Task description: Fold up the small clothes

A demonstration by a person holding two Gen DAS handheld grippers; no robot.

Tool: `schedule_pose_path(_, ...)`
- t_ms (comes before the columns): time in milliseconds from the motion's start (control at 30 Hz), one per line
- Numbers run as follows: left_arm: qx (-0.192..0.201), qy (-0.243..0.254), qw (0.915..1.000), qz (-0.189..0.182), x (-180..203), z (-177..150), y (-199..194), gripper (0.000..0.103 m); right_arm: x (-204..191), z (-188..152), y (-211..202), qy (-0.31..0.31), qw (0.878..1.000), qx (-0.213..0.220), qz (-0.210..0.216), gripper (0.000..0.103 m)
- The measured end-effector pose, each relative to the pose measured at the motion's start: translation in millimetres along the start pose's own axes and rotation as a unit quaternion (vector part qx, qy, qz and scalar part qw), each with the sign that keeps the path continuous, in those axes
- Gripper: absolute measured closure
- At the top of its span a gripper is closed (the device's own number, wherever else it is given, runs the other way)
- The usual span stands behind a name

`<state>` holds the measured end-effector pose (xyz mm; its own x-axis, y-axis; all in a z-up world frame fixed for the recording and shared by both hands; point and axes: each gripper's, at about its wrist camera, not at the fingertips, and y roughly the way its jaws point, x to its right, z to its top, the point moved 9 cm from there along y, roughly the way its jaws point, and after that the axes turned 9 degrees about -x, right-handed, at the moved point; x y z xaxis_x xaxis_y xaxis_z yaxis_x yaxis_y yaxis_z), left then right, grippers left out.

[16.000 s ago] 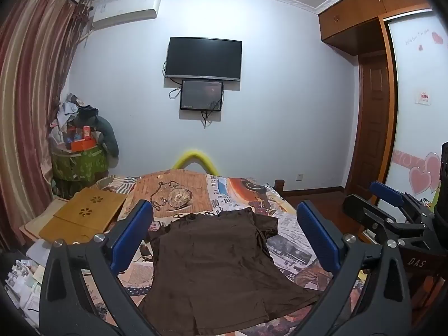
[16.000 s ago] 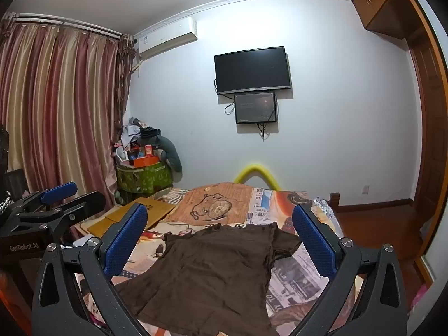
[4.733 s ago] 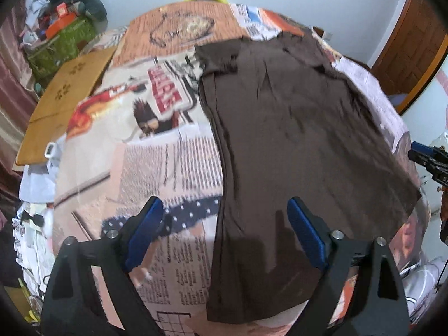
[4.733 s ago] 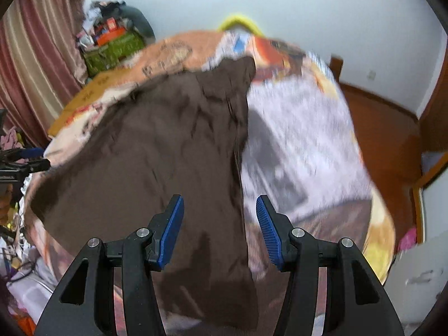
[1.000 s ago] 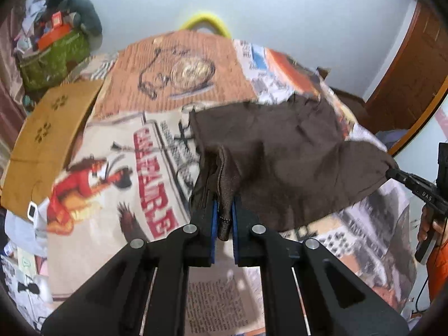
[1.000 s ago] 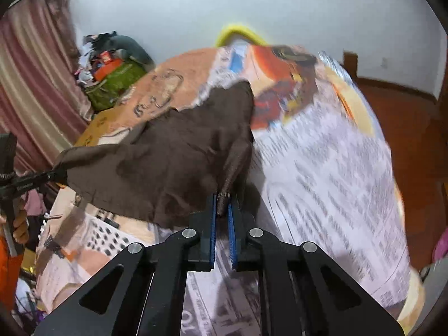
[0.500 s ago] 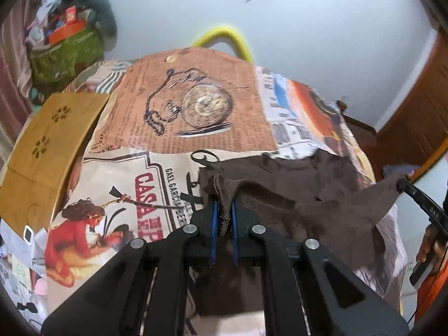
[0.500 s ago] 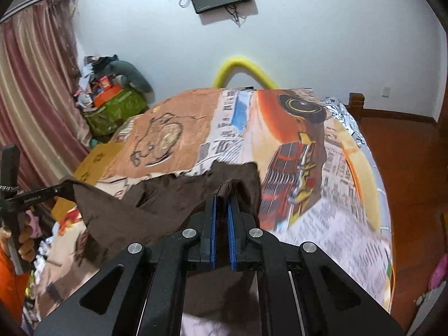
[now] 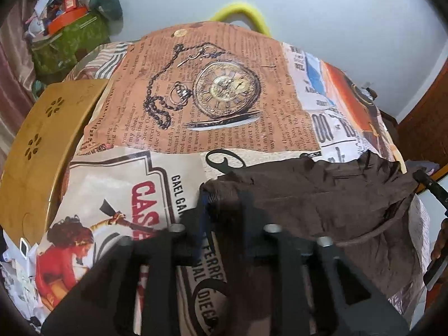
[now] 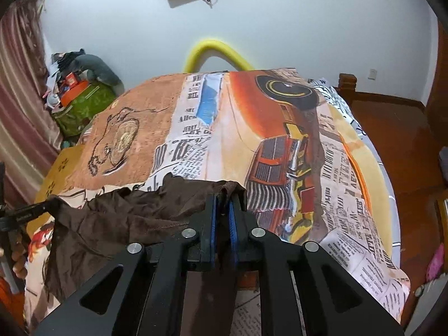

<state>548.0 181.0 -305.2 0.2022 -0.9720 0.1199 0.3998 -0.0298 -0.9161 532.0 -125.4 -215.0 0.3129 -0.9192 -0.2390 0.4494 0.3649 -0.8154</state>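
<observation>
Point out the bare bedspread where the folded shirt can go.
Bare: the pocket-watch print beyond the brown shirt, and the red-car print right of it. Crowded: the wooden board on the bed's left edge and the cluttered corner.

Dark brown fabric garment [image 10: 134, 218]: plain, unpatterned. Printed bedsheet [image 9: 117, 179]: newspaper-collage pattern. Above the garment, an orange-brown text panel carries a gold pocket watch with chain [image 9: 224, 92]; left of the garment, red lettering and a red-clad figure on cream; right of the garment, an orange vintage car [image 10: 282, 151] among black-and-white newsprint. Right gripper [image 10: 222, 201]: black frame, blue finger pads [image 10: 231, 221].
</observation>
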Motion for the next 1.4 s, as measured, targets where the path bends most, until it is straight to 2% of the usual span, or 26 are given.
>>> schedule_pose_path(33, 0.008, 0.004, 1.0, 0.002, 0, -2, -5, 0.052, 0, -1, -3, -0.003, 1.0, -0.001, 0.0, 0.088)
schedule_pose_path(67, 0.018, 0.011, 0.9998, 0.006, 1, -5, -11, 0.048, 0, -3, -7, -0.007, 1.0, -0.001, -0.001, 0.084)
schedule_pose_path(100, 0.024, 0.019, 0.9995, 0.01, 2, -9, -16, 0.045, 0, -4, -12, -0.012, 1.0, 0.0, -0.006, 0.072)
schedule_pose_path(133, 0.025, 0.025, 0.9993, 0.013, 3, -12, -19, 0.044, 0, -7, -18, -0.017, 1.0, 0.002, -0.011, 0.062)
schedule_pose_path(233, 0.017, 0.043, 0.9988, 0.015, 4, -30, -29, 0.041, -1, -14, -41, -0.033, 0.999, 0.021, -0.01, 0.054)
schedule_pose_path(367, 0.006, 0.068, 0.9975, 0.02, 4, -62, -36, 0.04, -1, -44, -64, -0.027, 0.999, 0.012, 0.017, 0.053)
schedule_pose_path(500, -0.018, 0.08, 0.9965, 0.019, 2, -97, -34, 0.04, 0, -84, -69, -0.026, 0.999, -0.009, 0.022, 0.053)
schedule_pose_path(633, -0.049, 0.071, 0.9963, 0.0, 0, -131, -23, 0.04, -4, -121, -65, -0.028, 0.999, -0.035, 0.024, 0.053)
schedule_pose_path(767, -0.067, 0.068, 0.995, -0.031, 7, -146, -13, 0.041, -10, -146, -60, -0.025, 0.998, -0.047, 0.037, 0.053)
schedule_pose_path(833, -0.072, 0.081, 0.9928, -0.05, 18, -150, -11, 0.046, -14, -149, -55, -0.024, 0.997, -0.049, 0.048, 0.053)
schedule_pose_path(867, -0.071, 0.088, 0.9924, -0.048, 22, -149, -10, 0.048, -17, -150, -54, -0.026, 0.997, -0.05, 0.049, 0.053)
schedule_pose_path(900, -0.069, 0.093, 0.9923, -0.044, 25, -149, -9, 0.057, -19, -150, -51, -0.028, 0.997, -0.051, 0.047, 0.053)
schedule_pose_path(933, -0.071, 0.096, 0.9918, -0.045, 29, -148, -7, 0.07, -19, -146, -45, -0.027, 0.997, -0.054, 0.046, 0.054)
schedule_pose_path(967, -0.071, 0.095, 0.9918, -0.047, 31, -148, -6, 0.077, -21, -145, -42, -0.024, 0.997, -0.054, 0.047, 0.057)
schedule_pose_path(1000, -0.068, 0.091, 0.9922, -0.049, 32, -147, -5, 0.09, -20, -143, -38, -0.019, 0.997, -0.055, 0.049, 0.067)
schedule_pose_path(1033, -0.067, 0.091, 0.9924, -0.049, 34, -147, -5, 0.092, -20, -143, -35, -0.014, 0.997, -0.058, 0.048, 0.076)
schedule_pose_path(1067, -0.064, 0.093, 0.9926, -0.045, 35, -147, -6, 0.093, -18, -142, -33, -0.006, 0.997, -0.059, 0.048, 0.08)
schedule_pose_path(1100, -0.06, 0.095, 0.9928, -0.043, 36, -147, -7, 0.094, -18, -141, -30, -0.001, 0.997, -0.059, 0.052, 0.091)
schedule_pose_path(1200, -0.057, 0.1, 0.9926, -0.04, 37, -151, -14, 0.094, -19, -144, -36, -0.003, 0.997, -0.047, 0.056, 0.094)
schedule_pose_path(1400, -0.054, 0.097, 0.9919, -0.062, 38, -167, -45, 0.095, -20, -157, -60, -0.02, 0.998, -0.037, 0.053, 0.096)
